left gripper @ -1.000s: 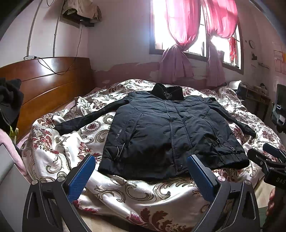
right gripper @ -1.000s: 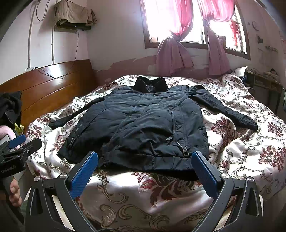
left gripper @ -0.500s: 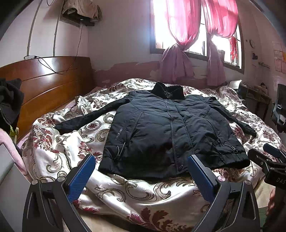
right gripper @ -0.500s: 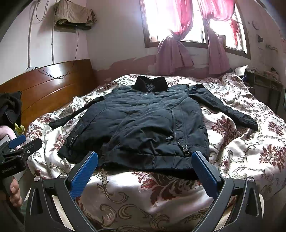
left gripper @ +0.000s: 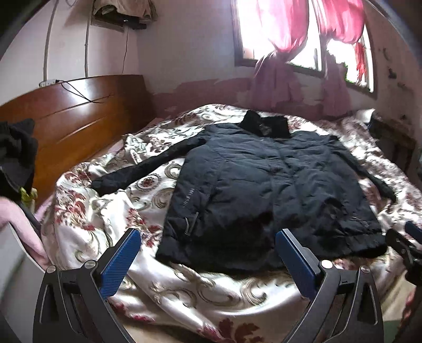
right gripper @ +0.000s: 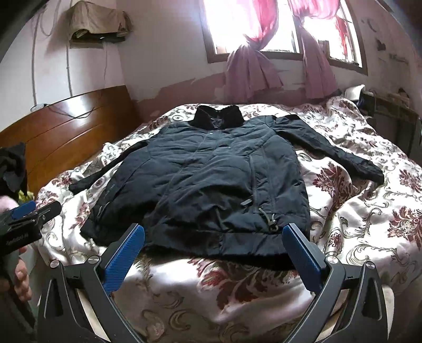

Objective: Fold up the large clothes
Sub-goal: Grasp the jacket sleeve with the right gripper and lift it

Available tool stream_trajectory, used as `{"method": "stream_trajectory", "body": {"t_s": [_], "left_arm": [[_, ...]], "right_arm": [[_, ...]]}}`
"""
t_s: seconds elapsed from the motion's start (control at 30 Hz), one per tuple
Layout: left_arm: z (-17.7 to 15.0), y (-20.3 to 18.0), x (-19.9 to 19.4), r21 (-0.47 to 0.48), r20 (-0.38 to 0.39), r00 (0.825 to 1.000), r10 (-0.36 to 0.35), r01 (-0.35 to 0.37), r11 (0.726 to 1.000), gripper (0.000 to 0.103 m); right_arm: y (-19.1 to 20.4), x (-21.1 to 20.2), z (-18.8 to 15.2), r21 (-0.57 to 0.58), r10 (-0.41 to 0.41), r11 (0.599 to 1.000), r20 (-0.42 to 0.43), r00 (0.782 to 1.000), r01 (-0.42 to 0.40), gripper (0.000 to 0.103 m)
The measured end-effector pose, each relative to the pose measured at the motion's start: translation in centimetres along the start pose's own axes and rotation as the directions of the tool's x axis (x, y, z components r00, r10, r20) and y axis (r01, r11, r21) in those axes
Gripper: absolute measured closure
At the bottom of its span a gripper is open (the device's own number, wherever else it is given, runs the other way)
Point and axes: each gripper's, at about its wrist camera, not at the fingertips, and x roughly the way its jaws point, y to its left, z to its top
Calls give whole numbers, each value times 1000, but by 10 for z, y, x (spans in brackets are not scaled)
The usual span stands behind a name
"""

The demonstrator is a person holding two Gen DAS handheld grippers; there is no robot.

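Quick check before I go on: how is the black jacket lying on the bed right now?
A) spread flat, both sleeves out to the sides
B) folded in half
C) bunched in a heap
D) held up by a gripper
A: the black jacket lies flat on the floral bedspread, sleeves out sideways; the left gripper and the right gripper are both open and short of it.

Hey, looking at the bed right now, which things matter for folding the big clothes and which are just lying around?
Part of the job:
black jacket, spread flat
floral bedspread under it
left tool, open
right tool, open

Just lying about:
wooden headboard
pink curtains
dark clothing by the headboard
cloth on the wall shelf
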Motion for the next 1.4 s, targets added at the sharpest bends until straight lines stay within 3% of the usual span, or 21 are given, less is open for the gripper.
{"method": "stream_trajectory", "body": {"t_s": [0.17, 0.37, 0.53, 0.67, 0.8, 0.87, 1.03, 1.13, 1.3, 1.4], "left_arm": [[26, -11, 19, 5, -9, 1000, 18, -18, 1000, 0], [56, -39, 51, 33, -48, 999, 6, -4, 999, 0], [78, -75, 80, 76, -86, 996, -9, 16, 997, 0], [96, -110, 106, 95, -113, 992, -58, 68, 993, 0], [113, -156, 132, 123, -116, 987, -115, 129, 984, 0], [120, -178, 144, 137, -115, 983, -145, 160, 978, 0], [140, -232, 180, 139, -134, 952, -274, 291, 947, 0], [150, -258, 204, 142, -135, 947, -292, 311, 940, 0], [172, -291, 255, 131, -230, 921, -314, 349, 928, 0], [183, -302, 283, 93, -245, 909, -338, 369, 925, 0]], "right_arm": [[-30, 19, 14, 65, -26, 997, -12, 1000, 27, 1], [-91, 47, 40, 149, -121, 981, -19, 992, 122, 1], [-151, 61, 54, 254, -120, 961, 22, 992, 111, 1], [-193, 81, 61, 292, -126, 945, -88, 988, 146, 1], [-250, 98, 57, 442, -135, 878, -140, 981, 184, 1], [-282, 109, 51, 543, -136, 817, -145, 980, 194, 1], [-339, 139, 42, 676, -141, 714, -115, 983, 182, 1], [-371, 164, 43, 734, -124, 664, -80, 989, 143, 1], [-417, 213, 51, 809, -119, 580, -40, 992, 102, 1], [-435, 242, 53, 832, -146, 541, -47, 988, 119, 14]]}}
